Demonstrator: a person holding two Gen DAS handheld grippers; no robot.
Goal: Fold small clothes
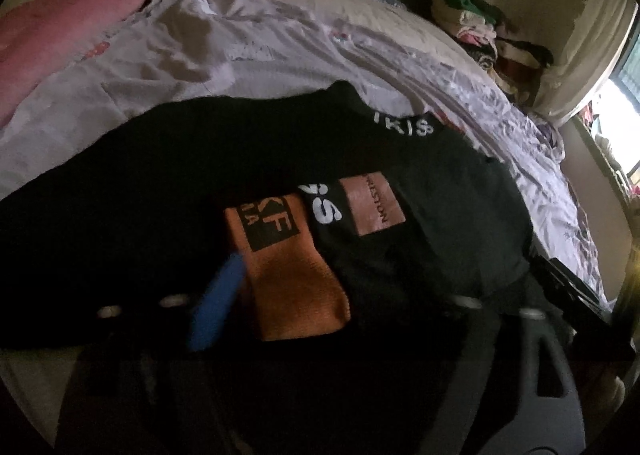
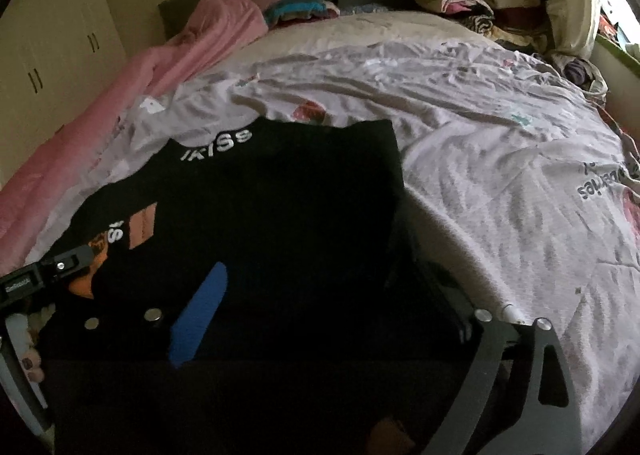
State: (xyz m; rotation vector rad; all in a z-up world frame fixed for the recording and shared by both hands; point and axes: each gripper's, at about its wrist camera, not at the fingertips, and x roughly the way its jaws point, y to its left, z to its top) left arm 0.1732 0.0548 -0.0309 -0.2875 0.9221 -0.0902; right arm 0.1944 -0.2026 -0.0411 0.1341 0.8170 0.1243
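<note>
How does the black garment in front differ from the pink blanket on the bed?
The black garment is spread fairly flat near the cameras, while the pink blanket is bunched along the bed's far left side. The black garment carries white letters and orange patches; the pink blanket looks plain. The garment lies under both grippers; the blanket lies away from them. Both rest on the same pale printed bedsheet.

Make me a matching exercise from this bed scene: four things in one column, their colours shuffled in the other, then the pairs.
Things:
1. garment spread at the near edge of the bed
2. blanket along the left side
3. bed sheet
4. big patch on the garment

Colours:
A. orange
B. whitish with small prints
C. black with white letters
D. pink

Pairs: 1-C, 2-D, 3-B, 4-A
</note>
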